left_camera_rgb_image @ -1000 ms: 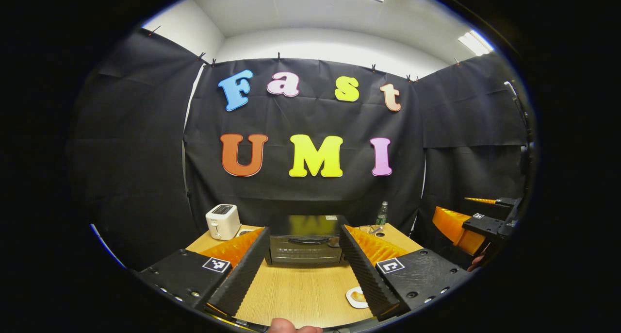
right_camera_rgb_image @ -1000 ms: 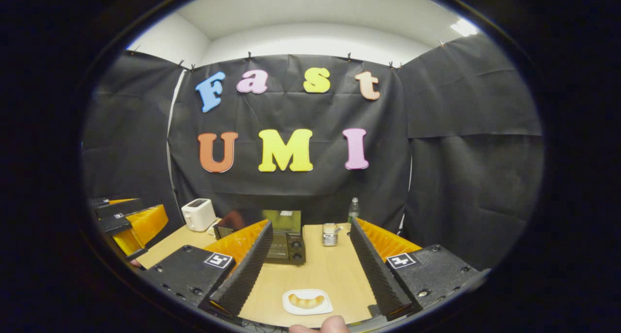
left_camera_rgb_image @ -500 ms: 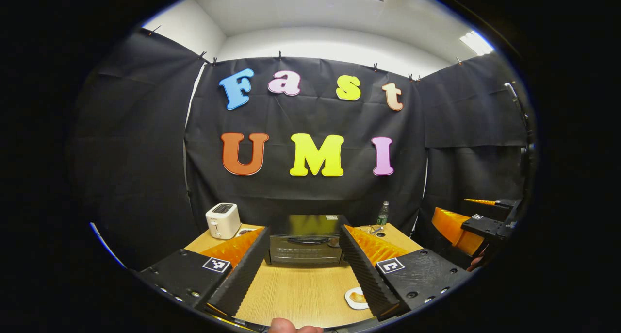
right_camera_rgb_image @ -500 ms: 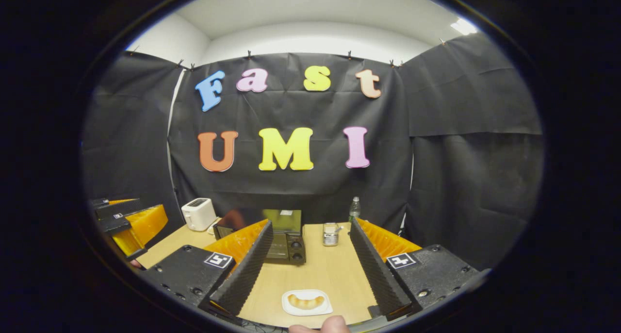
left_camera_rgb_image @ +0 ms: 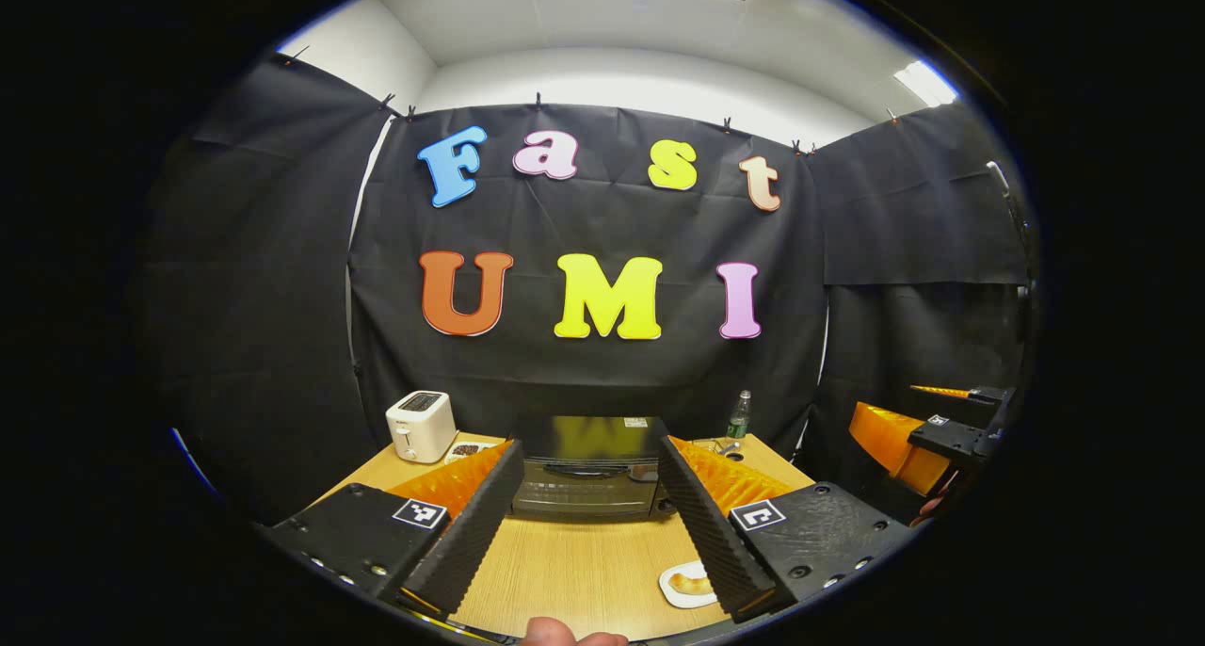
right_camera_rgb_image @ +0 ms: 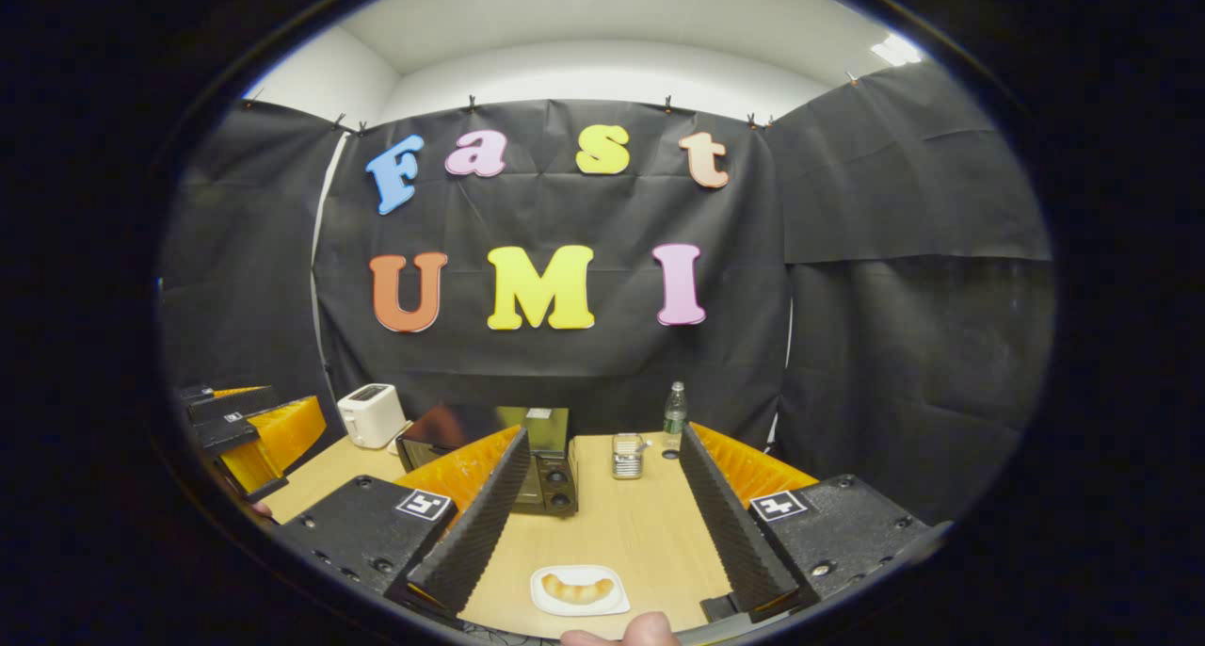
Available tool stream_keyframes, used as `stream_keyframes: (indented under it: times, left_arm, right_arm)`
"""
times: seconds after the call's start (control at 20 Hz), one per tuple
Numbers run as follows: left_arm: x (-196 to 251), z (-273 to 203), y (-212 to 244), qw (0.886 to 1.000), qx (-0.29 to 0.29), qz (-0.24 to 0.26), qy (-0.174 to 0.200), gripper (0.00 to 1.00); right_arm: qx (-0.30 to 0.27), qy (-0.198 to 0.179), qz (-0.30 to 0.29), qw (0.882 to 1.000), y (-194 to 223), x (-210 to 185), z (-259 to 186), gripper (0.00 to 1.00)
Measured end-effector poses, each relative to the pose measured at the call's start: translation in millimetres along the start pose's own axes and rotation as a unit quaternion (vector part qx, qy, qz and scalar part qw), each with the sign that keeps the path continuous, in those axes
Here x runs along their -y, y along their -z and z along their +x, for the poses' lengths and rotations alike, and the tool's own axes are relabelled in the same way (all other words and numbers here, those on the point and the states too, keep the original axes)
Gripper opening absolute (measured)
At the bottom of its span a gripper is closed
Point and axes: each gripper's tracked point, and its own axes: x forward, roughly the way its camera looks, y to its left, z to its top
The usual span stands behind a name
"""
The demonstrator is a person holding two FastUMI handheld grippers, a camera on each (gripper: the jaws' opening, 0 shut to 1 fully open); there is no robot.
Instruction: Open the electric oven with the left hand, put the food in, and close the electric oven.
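- On the light wooden table [left_camera_rgb_image: 584,571], toward its far edge against the black cloth wall, sits the black box-shaped electric oven [left_camera_rgb_image: 586,472] with its front door shut and a curved handle across the top of that door.
- From the left gripper view, the left gripper [left_camera_rgb_image: 588,524] hangs above the table with its two fingers spread wide and nothing between them; the oven sits framed in the gap, well apart from the fingertips.
- Near the right finger of that gripper, a small white plate [left_camera_rgb_image: 685,587] lies on the near part of the table and carries a golden crescent-shaped pastry [left_camera_rgb_image: 692,585].
- From the right gripper view, the right gripper [right_camera_rgb_image: 602,533] is likewise spread wide and empty, poised over the table with the plate [right_camera_rgb_image: 579,590] and pastry [right_camera_rgb_image: 576,589] lying between its fingers at the near edge.
- A white two-slot toaster [left_camera_rgb_image: 420,426] stands at the far left corner of the table, left of the oven.
- A clear plastic bottle with a green label [right_camera_rgb_image: 674,416] stands near the far edge, right of the oven, with a small metal-lidded glass jar [right_camera_rgb_image: 626,456] just in front of it.
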Motion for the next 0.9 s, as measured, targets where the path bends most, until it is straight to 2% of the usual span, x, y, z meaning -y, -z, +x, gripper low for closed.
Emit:
stream_keyframes:
  times: [0.2,0.35,0.65,0.9]
  left_arm:
    - [5.0,24.2,14.0,1.000,-0.013,-0.001,0.002,0.93]
    - [2.6,55.2,27.2,1.000,-0.018,-0.001,-0.004,0.94]
    - [4.0,148.2,58.0,0.999,-0.034,0.006,0.007,0.94]
    - [-1.7,226.4,97.0,0.998,-0.067,-0.014,0.012,0.94]
  right_arm:
    - [-0.005,0.014,0.000,1.000,3.4,19.0,10.0,0.98]
    - [-0.010,0.028,0.003,1.000,9.9,37.1,19.1,1.00]
    - [-0.034,0.050,-0.005,0.998,22.6,71.5,40.4,1.00]
    - [-0.060,0.074,-0.006,0.995,37.3,100.6,57.0,1.00]
